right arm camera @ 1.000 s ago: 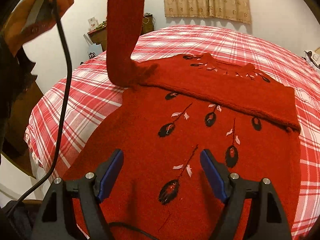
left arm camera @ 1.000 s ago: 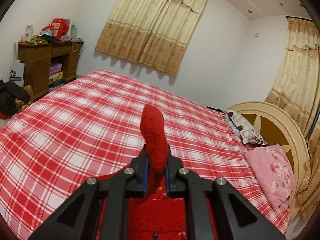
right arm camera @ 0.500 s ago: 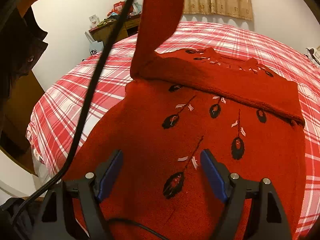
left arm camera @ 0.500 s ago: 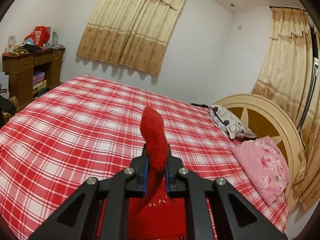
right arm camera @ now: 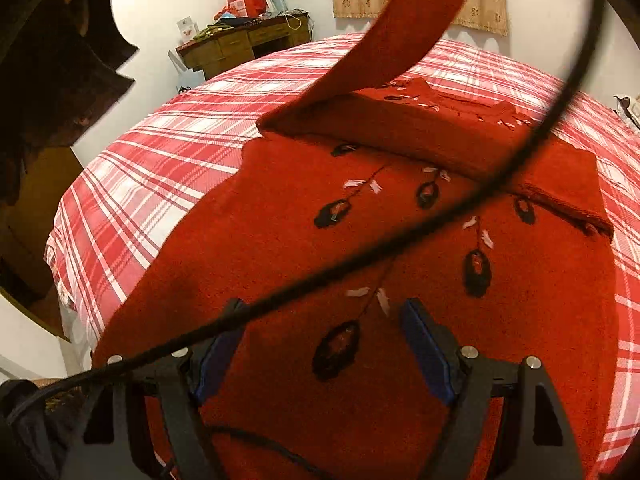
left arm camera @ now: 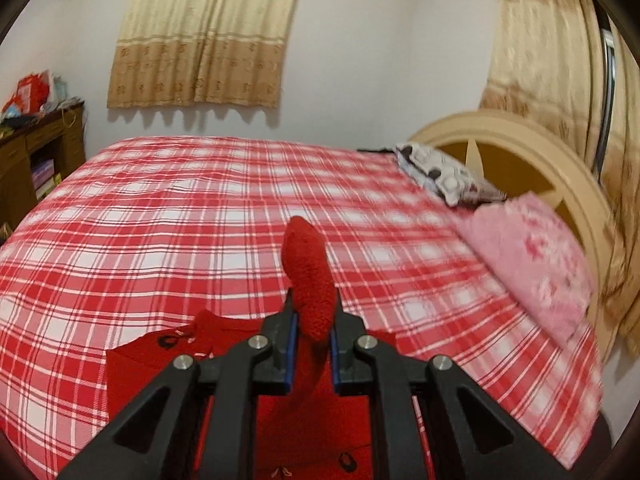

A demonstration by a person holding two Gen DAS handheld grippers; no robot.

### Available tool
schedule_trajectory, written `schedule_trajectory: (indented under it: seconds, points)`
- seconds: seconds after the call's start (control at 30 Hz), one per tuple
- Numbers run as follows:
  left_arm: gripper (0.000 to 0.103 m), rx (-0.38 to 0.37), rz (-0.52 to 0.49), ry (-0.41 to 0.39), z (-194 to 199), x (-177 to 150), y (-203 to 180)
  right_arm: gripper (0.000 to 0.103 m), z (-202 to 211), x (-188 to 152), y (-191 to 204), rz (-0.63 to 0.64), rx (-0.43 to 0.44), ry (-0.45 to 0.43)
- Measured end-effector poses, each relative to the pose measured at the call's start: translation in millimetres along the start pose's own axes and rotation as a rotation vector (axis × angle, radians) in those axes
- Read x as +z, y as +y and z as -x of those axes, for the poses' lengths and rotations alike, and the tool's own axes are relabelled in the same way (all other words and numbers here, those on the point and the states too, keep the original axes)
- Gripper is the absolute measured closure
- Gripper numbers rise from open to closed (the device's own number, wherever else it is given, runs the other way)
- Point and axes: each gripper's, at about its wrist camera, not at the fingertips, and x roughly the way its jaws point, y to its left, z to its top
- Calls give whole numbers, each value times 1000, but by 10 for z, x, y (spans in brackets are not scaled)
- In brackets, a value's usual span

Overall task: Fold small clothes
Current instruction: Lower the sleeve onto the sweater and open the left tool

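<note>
Garment: red knitted sweater w/ dark leaf-and-stem pattern [right arm camera: 400,248], flat on the red-and-white plaid bedspread [left arm camera: 160,232], hem twd the near bed edge, collar twd the far side.
Sleeve: long red knitted sleeve [right arm camera: 400,28] lifted off the sweater's left shoulder corner, rising up and rightward across the chest; long axis slanted, root at the shoulder fold, cuff end up out of right-cam view.
Left gripper [left arm camera: 312,316]: fingers clamped on the sleeve cuff, tip pokes out past the pads; held above the sweater, collar below it.
Right gripper [right arm camera: 320,344]: fingers wide apart, nothing between them; hovers low over the hem half, a leaf motif between the pads.
Other sleeve: looks already folded across the chest as a band under the collar.
Key relation: sleeve's landing spot lies right of and below the left gripper, across the chest; left is the arm holding it, right is nearer the hem.
Obstruction: black cable [right arm camera: 440,216] crosses right-cam view diagonally.
</note>
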Motion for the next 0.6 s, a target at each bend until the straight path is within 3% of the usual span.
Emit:
schedule_trajectory:
  seconds: [0.13, 0.23, 0.37, 0.5, 0.6]
  points:
    - [90, -1, -32, 52, -247, -121, -130, 23, 48, -2, -223, -93, 75, -1]
    - [88, -51, -39, 118, -426, -242, -231, 20, 54, -16, -269, -108, 95, -2]
    - [71, -144, -17, 205, -522, -352, -281, 18, 40, -49, -195, -65, 73, -11]
    - [46, -153, -45, 174, -368, -414, -247, 18, 37, -50, -193, -47, 73, -13]
    - [39, -119, -101, 152, -211, -500, -129, 18, 55, -48, -225, -48, 88, -10]
